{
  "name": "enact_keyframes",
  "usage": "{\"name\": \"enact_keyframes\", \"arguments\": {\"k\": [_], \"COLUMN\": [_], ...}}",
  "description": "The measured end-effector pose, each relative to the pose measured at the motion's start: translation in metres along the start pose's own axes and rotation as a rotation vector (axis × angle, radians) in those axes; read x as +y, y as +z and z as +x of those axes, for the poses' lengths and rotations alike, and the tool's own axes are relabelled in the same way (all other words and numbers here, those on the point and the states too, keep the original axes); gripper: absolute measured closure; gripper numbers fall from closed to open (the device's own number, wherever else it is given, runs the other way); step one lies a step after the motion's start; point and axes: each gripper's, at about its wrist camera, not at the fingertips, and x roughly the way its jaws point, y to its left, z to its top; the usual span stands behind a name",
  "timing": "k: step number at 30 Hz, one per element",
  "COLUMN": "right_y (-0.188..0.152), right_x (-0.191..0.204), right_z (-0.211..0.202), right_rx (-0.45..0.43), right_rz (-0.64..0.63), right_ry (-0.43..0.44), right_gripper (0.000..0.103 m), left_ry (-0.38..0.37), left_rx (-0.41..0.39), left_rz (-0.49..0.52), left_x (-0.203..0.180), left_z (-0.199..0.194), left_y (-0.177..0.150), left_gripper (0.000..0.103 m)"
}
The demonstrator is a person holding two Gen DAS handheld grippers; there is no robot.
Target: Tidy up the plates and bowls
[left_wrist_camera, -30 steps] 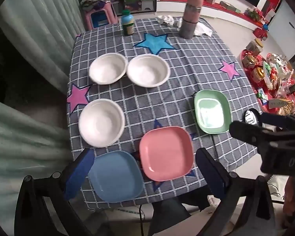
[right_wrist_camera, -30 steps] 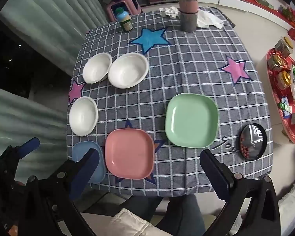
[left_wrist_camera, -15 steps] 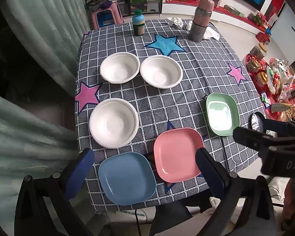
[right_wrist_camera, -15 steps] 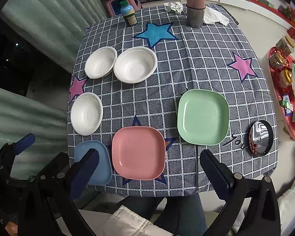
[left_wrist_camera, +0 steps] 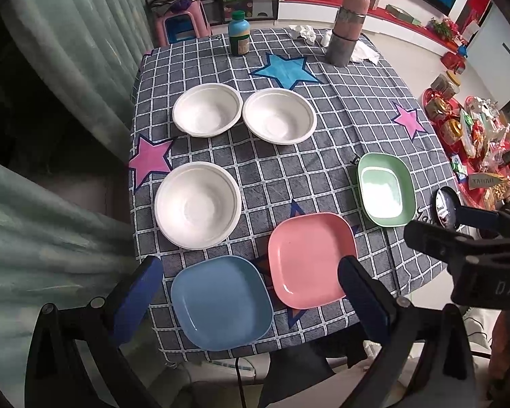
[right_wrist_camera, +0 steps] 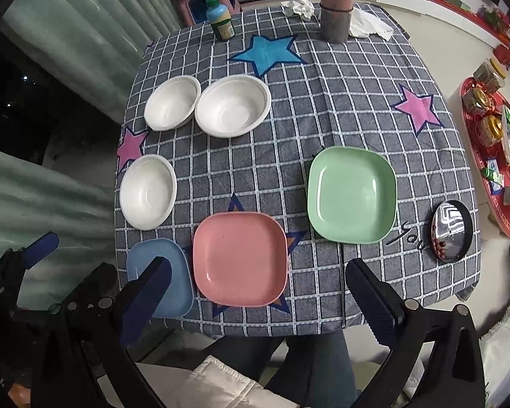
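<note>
Three white bowls lie on the checked tablecloth: two side by side at the back left and one nearer. A blue plate, a pink plate and a green plate lie along the near edge. My left gripper is open and empty, high over the blue plate. My right gripper is open and empty above the pink plate. The green plate is to its right, the blue plate to its left.
A green-capped bottle, a tall pink-and-grey flask and crumpled white tissues stand at the table's far edge. A small black dish sits at the near right corner. Curtains hang left; a red tray of snacks is right.
Both grippers have moved forward and lower toward the table, so the plates and bowls look larger. Nothing on the table has moved. Both grippers stay open.
</note>
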Motion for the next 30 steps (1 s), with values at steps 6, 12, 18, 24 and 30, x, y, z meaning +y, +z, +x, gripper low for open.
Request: {"name": "enact_keyframes", "arguments": {"k": [6,12,18,24,30], "right_y": [-0.004,-0.003,-0.002,-0.001,-0.003], "right_x": [-0.007,-0.011,-0.014,-0.01,-0.013], "right_z": [-0.003,-0.008,-0.006,-0.006,0.003], "right_rx": [-0.012,-0.013,0.001,0.011,0.009], "right_rz": [0.015,0.042,0.018,0.001,0.014], "right_ry": [0.0,0.014,0.012,0.006,0.016], "right_gripper": [0.0,0.0,0.0,0.0,0.0], "left_ry": [0.0,-0.002,-0.003,-0.005,-0.004], "left_rx": [-0.014,-0.021,-0.009,0.003,0.005], "left_rz": [0.01,0.033,-0.017,-0.011,-0.021], "left_x": [-0.003,-0.012,-0.009,-0.011,-0.004], "left_z": [-0.002,-0.004,-0.001,0.002,0.008], "left_y": [0.003,0.002,0.002,-0.003,-0.004], "left_gripper": [0.0,0.0,0.0,0.0,0.0]}}
